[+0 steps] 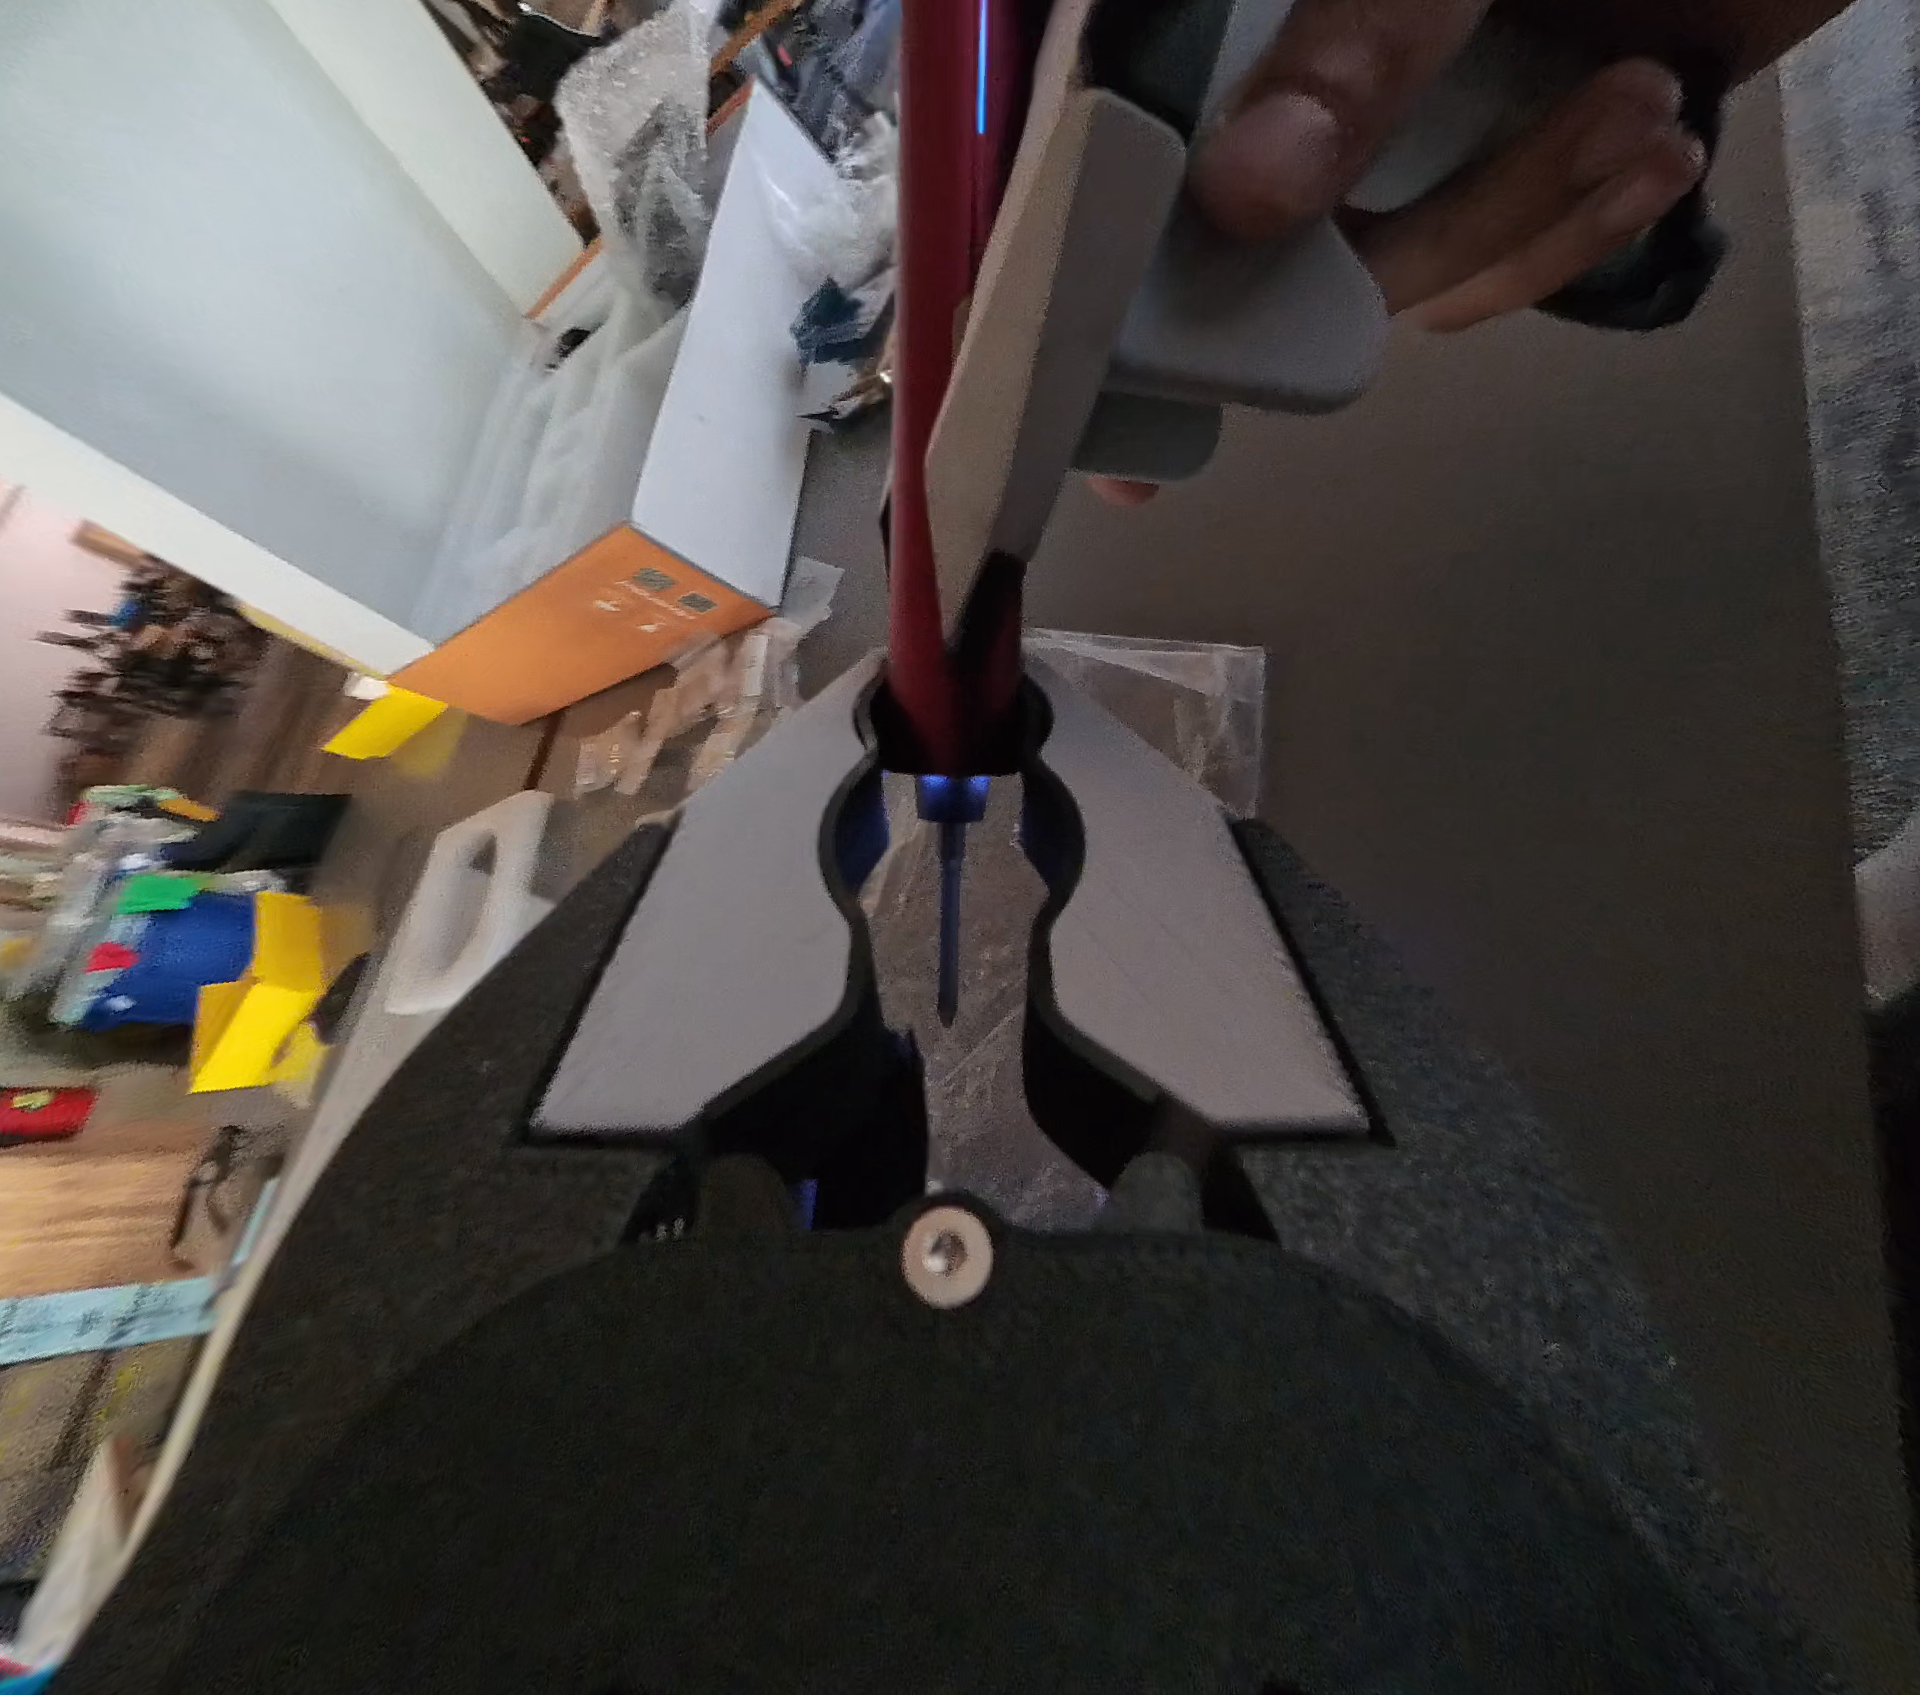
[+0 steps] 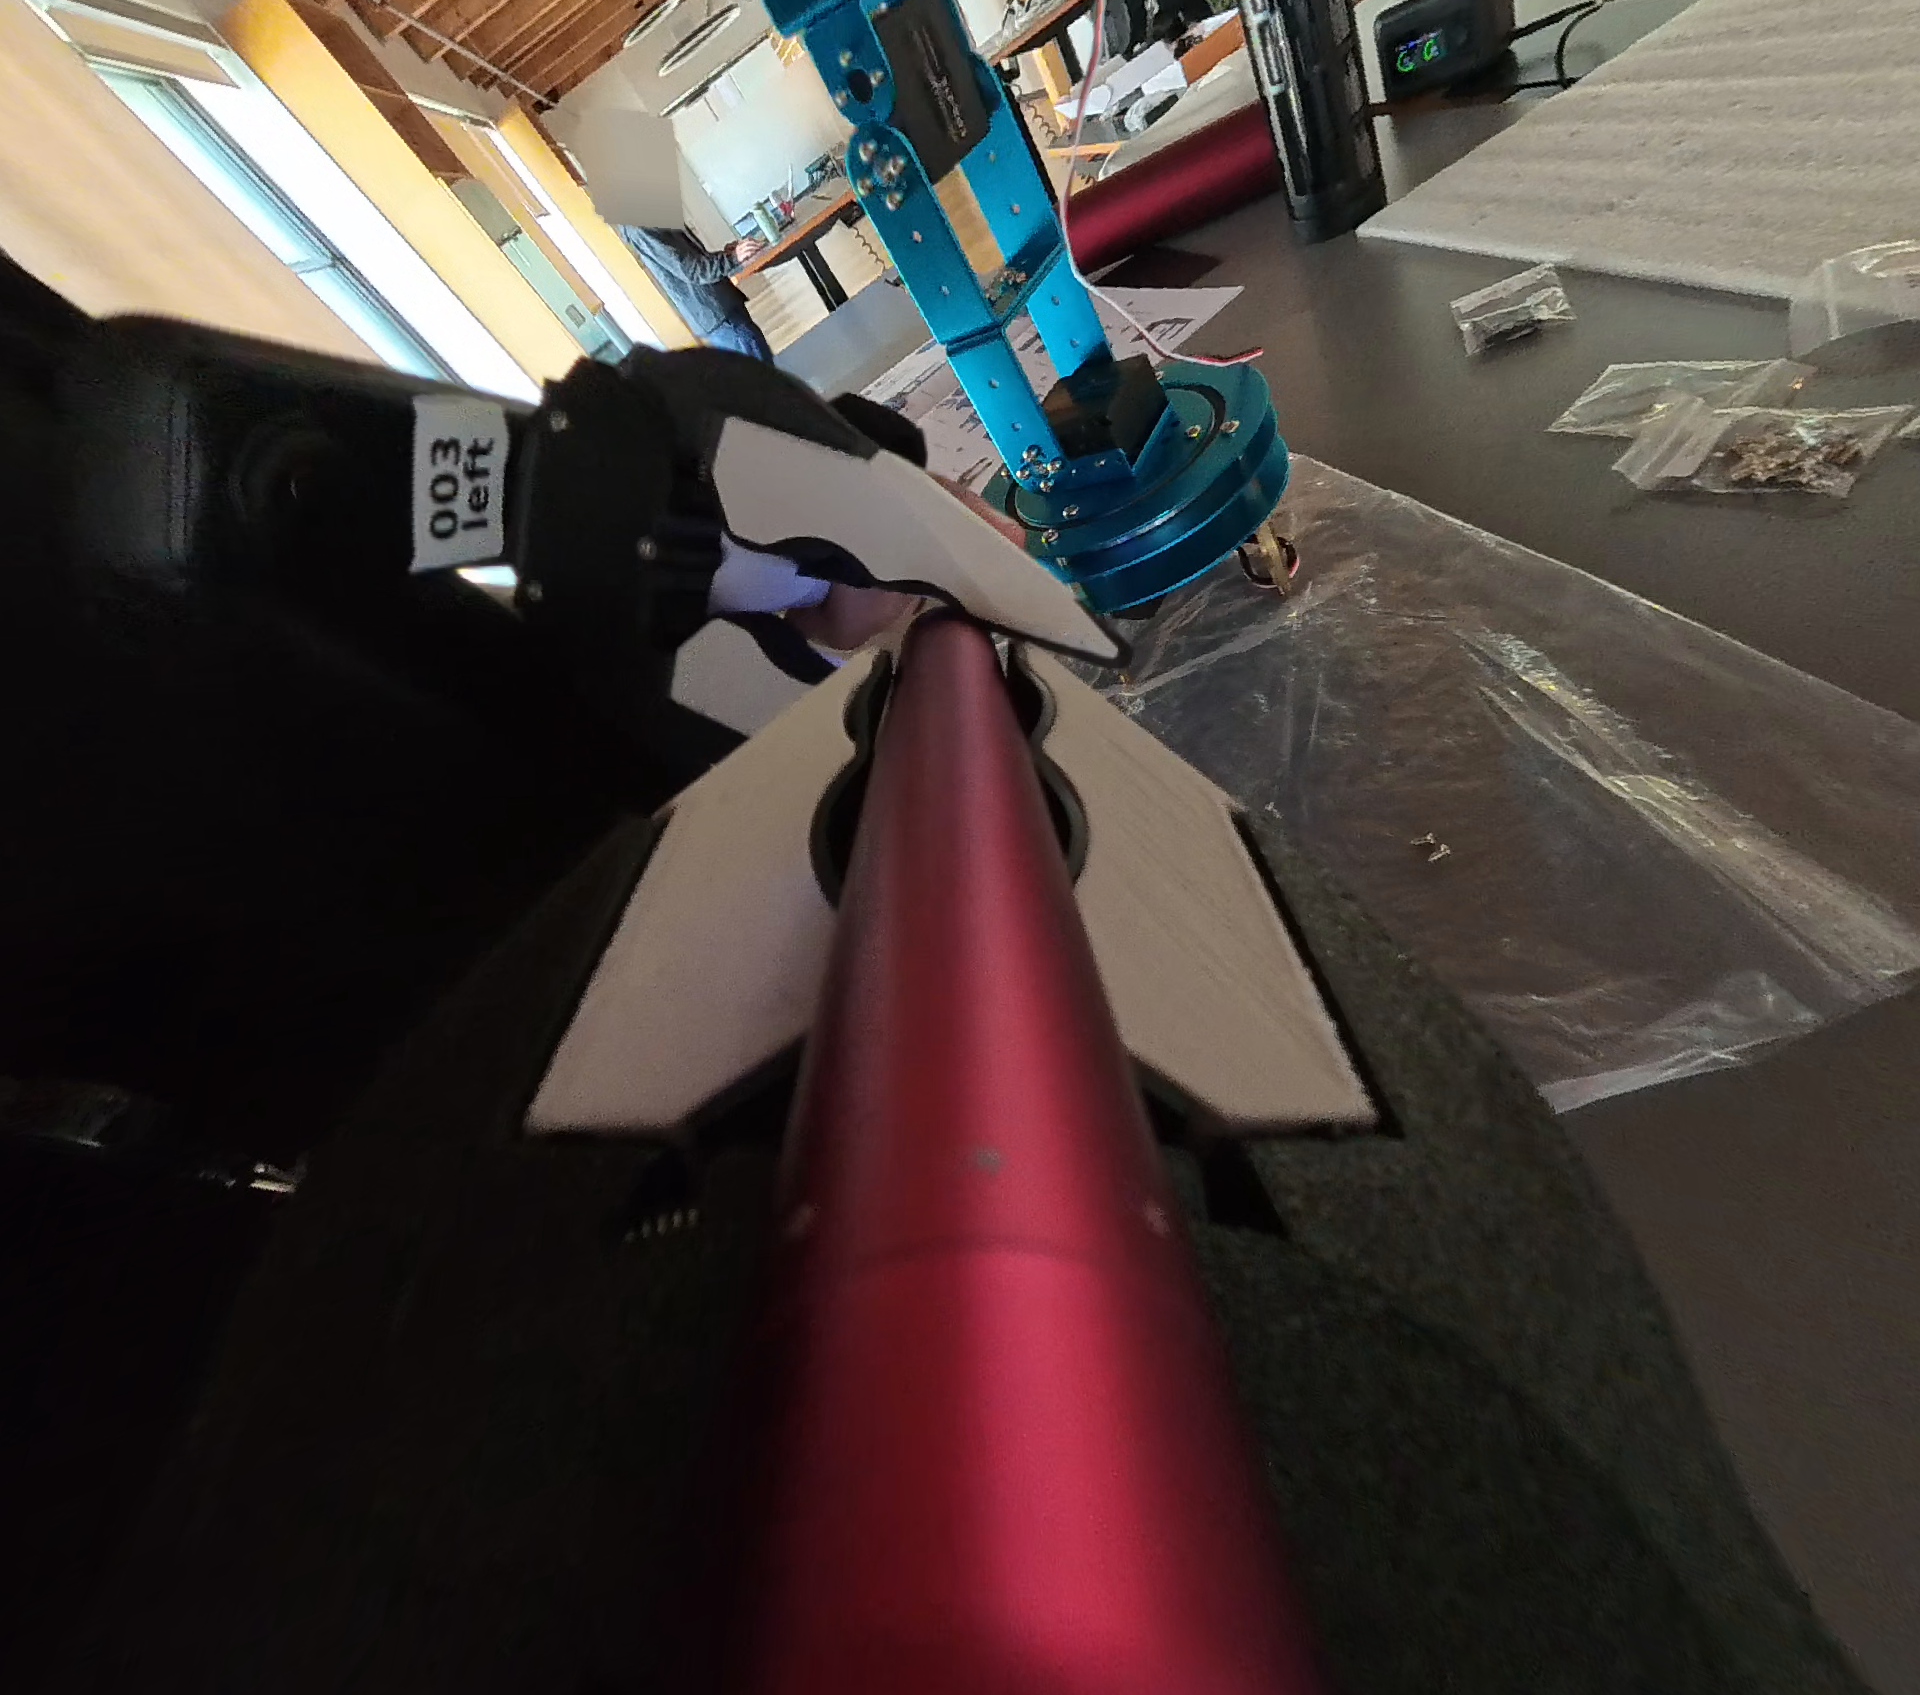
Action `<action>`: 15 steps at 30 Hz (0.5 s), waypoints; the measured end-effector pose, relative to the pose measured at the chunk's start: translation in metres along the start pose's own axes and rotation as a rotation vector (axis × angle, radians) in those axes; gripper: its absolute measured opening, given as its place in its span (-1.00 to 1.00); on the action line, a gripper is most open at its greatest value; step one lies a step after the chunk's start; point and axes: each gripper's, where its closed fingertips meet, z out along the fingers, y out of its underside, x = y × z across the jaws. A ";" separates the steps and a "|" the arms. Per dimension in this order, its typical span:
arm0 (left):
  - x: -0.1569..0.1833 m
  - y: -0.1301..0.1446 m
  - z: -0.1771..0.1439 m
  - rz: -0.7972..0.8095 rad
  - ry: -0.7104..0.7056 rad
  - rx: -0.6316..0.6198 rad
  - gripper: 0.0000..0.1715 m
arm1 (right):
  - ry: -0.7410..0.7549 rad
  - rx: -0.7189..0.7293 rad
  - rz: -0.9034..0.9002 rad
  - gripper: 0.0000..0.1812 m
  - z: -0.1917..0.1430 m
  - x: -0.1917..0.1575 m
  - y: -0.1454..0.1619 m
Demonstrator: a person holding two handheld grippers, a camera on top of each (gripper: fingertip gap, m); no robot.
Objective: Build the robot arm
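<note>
A red screwdriver (image 1: pixel 935 295) with a blue bit (image 1: pixel 948 918) runs down the middle of the left wrist view. My left gripper (image 1: pixel 951 710) is shut on its front end, just above the bit collar. My right gripper (image 1: pixel 997 580), held by a hand (image 1: pixel 1507 35), grips the same tool higher up. In the right wrist view my right gripper (image 2: pixel 951 669) is shut around the red screwdriver (image 2: pixel 966 1126), which lies along its fingers. The left gripper (image 2: pixel 997 617) meets the tool's far tip. A blue metal robot arm (image 2: pixel 997 295) stands just beyond on a round base (image 2: pixel 1153 502).
A clear plastic sheet (image 2: pixel 1507 814) covers the dark table under the arm. Small bags of screws (image 2: pixel 1745 440) lie at the right, with a black cylinder (image 2: pixel 1299 66) and a small device (image 2: pixel 1444 24) behind. An orange-and-white box (image 1: pixel 665 585) is at the left. A person (image 2: pixel 686 274) stands far back. Both grippers' tips are close together, under 4 cm apart.
</note>
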 end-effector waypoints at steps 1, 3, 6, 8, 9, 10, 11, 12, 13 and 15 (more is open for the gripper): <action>-0.001 0.000 0.000 0.004 0.006 -0.001 -0.79 | 0.006 -0.001 -0.009 -0.74 0.001 0.000 0.000; -0.004 0.002 0.001 0.045 -0.020 -0.025 -0.79 | 0.024 -0.010 -0.022 -0.74 0.001 0.003 -0.001; 0.002 0.000 0.000 -0.070 0.069 0.016 -0.78 | 0.009 -0.008 -0.032 -0.73 0.000 0.000 0.001; 0.003 -0.004 -0.001 -0.144 0.114 0.054 -0.79 | 0.004 0.029 -0.040 -0.75 0.000 -0.002 -0.003; 0.003 -0.007 -0.002 -0.176 0.132 0.075 -0.79 | -0.003 0.037 -0.033 -0.74 -0.001 -0.003 -0.004; 0.003 -0.008 -0.002 -0.202 0.146 0.084 -0.78 | -0.003 0.039 -0.040 -0.75 -0.002 -0.004 -0.004; 0.003 -0.008 -0.001 -0.214 0.144 0.084 -0.78 | 0.006 0.040 -0.042 -0.75 -0.002 -0.003 -0.005; 0.001 -0.007 0.001 -0.211 0.126 0.079 -0.78 | 0.015 0.038 -0.013 -0.74 -0.002 -0.001 -0.006; -0.002 -0.005 0.003 -0.183 0.083 0.060 -0.77 | 0.022 0.036 0.045 -0.74 -0.002 0.002 -0.008; -0.019 -0.003 0.004 0.001 -0.137 0.021 -0.75 | 0.054 0.062 0.085 -0.74 -0.002 0.007 -0.015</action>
